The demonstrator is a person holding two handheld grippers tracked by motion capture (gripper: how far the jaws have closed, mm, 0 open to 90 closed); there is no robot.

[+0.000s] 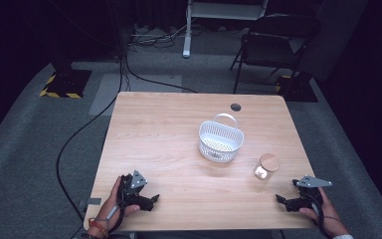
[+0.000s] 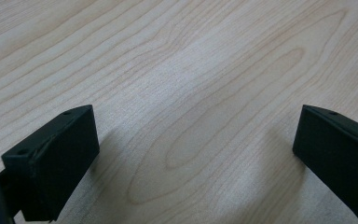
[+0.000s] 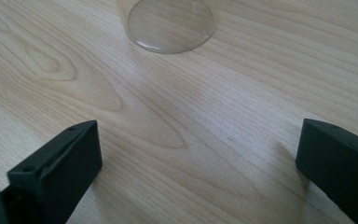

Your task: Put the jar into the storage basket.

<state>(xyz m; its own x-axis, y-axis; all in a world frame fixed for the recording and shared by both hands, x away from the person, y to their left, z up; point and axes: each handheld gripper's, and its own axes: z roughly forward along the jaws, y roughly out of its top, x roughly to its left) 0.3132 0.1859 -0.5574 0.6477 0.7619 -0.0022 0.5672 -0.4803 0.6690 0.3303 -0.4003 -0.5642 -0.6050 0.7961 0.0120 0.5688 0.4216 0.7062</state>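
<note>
Now both tongs are released, w/ nothing between: right gripper (image 1: 284, 201) should approach the glass jar (image 1: 265, 167) low, squarely; left gripper (image 1: 151, 200) waits.

**What you cannot make out from here**

In your right gripper view, the glass jar (image 3: 170, 25) at 12 o'clock is cut off by the top edge, leaving just its clear base. In the high view, that jar's (image 1: 265, 167) contents are too small to tell. Both your hands run off the bottom edge there: the left hand (image 1: 110, 209) at 7 o'clock, the right hand (image 1: 328, 216) at 5 o'clock. Beyond the table (image 1: 169, 124), the chair (image 1: 273, 40) at 1 o'clock fades into darkness.
</note>
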